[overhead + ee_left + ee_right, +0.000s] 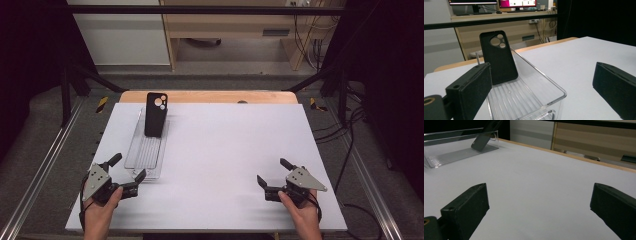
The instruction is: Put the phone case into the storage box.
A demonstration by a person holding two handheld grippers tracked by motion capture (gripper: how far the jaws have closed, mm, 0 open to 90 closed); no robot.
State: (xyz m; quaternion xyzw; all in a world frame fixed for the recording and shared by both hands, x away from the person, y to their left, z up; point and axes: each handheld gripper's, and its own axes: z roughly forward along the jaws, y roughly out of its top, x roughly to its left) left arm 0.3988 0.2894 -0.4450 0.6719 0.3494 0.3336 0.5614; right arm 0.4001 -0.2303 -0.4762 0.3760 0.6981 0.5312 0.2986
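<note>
One white table [230, 150] spans the scene, and on its left side lies a long clear plastic tray [145, 150] running from near to far, with a black phone case [155, 114] standing upright at its far end, leaning against the far wall with the camera cutouts at the top. The left gripper [127, 167] rests at the near left just beside the tray's near end, jaws spread wide and grasping nothing. The right gripper [272, 172] rests at the near right, well apart from the tray, jaws likewise released and empty.
</note>
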